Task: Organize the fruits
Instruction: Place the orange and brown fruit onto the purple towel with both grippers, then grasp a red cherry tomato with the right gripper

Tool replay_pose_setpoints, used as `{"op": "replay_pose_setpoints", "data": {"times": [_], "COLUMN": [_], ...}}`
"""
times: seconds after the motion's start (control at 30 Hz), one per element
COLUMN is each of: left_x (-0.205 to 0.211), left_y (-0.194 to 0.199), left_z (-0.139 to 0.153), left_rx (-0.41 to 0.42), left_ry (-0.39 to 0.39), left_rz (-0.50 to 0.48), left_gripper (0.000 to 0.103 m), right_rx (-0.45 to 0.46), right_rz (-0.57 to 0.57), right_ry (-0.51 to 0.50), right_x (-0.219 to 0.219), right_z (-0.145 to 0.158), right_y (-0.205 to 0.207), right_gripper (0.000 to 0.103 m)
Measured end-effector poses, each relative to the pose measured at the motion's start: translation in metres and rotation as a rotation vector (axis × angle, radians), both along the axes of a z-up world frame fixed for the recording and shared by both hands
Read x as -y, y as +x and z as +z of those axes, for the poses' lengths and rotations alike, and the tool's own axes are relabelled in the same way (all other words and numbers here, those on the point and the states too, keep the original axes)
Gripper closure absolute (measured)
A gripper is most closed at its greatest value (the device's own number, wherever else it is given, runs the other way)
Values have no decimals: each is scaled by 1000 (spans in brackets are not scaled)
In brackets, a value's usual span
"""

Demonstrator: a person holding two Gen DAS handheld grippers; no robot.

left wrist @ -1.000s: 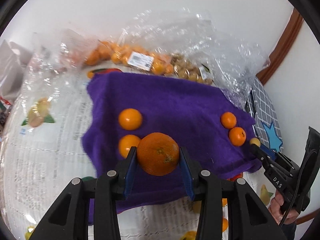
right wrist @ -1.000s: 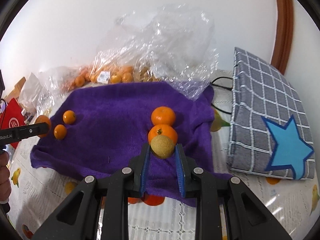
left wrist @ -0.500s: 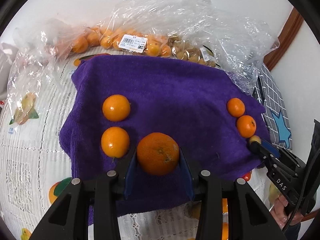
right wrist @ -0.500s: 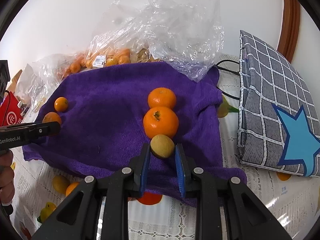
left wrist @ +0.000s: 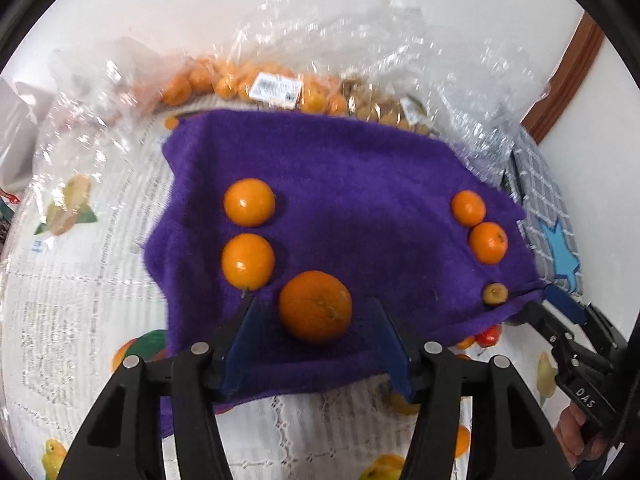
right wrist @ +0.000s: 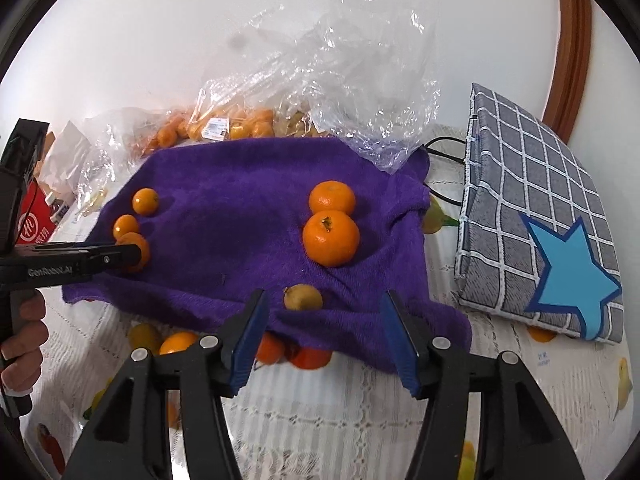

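A purple towel [left wrist: 352, 184] lies on the table, also in the right wrist view [right wrist: 240, 208]. My left gripper [left wrist: 312, 312] is open, with a large orange [left wrist: 315, 306] resting on the towel between its jaws. Two smaller oranges [left wrist: 248, 236] lie in a column just left of it. My right gripper [right wrist: 322, 304] is open, with a small yellow-green fruit [right wrist: 303, 297] on the towel just ahead of it. Two tangerines [right wrist: 330, 220] lie beyond that fruit. The left gripper also shows in the right wrist view [right wrist: 120, 258], beside the large orange [right wrist: 138, 252].
Clear plastic bags of small oranges [left wrist: 280, 88] sit behind the towel. A grey checked pouch with a blue star [right wrist: 540, 232] lies to the right. The tablecloth [right wrist: 320, 420] has printed fruit. A red box [right wrist: 34, 228] is at the far left.
Both grippers have opened. The large orange and the small yellow-green fruit now rest on the towel, and both grippers have drawn back slightly.
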State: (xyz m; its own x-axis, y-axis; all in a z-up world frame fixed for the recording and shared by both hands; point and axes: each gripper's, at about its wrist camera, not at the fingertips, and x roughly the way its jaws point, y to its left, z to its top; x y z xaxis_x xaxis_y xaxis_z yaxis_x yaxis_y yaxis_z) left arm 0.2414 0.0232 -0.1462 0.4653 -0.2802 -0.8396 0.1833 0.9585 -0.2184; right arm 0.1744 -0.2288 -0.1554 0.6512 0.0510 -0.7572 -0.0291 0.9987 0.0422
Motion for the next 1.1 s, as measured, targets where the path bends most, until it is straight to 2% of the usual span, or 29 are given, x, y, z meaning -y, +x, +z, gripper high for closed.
{"op": "replay_pose_setpoints", "data": {"times": [0.17, 0.27, 0.47, 0.67, 0.77, 0.83, 1.03, 1.1], "left_x": [-22, -37, -59, -71, -66, -59, -19, 2], "left_y": [-20, -31, -45, -48, -52, -54, -61, -63], "left_z": [16, 19, 16, 13, 12, 11, 8, 5], "left_rx": [43, 59, 47, 28, 26, 28, 13, 12], "left_ry": [16, 18, 37, 21, 29, 32, -34, -31], "left_rz": [19, 40, 61, 80, 58, 27, -85, -128], "left_gripper": [46, 46, 46, 46, 46, 46, 46, 46], "right_rx": [8, 9, -23, -57, -67, -77, -33, -24], "right_rz": [-5, 8, 52, 47, 42, 40, 31, 36], "right_ry": [32, 33, 77, 38, 39, 39, 23, 14], "right_x": [-3, -11, -24, -35, -36, -36, -33, -28], "right_z": [2, 0, -12, -31, -38, -43, -35, -30], "right_y": [-13, -21, -27, -18, -12, -8, -16, -26], "right_gripper": [46, 51, 53, 64, 68, 78, 79, 79]}}
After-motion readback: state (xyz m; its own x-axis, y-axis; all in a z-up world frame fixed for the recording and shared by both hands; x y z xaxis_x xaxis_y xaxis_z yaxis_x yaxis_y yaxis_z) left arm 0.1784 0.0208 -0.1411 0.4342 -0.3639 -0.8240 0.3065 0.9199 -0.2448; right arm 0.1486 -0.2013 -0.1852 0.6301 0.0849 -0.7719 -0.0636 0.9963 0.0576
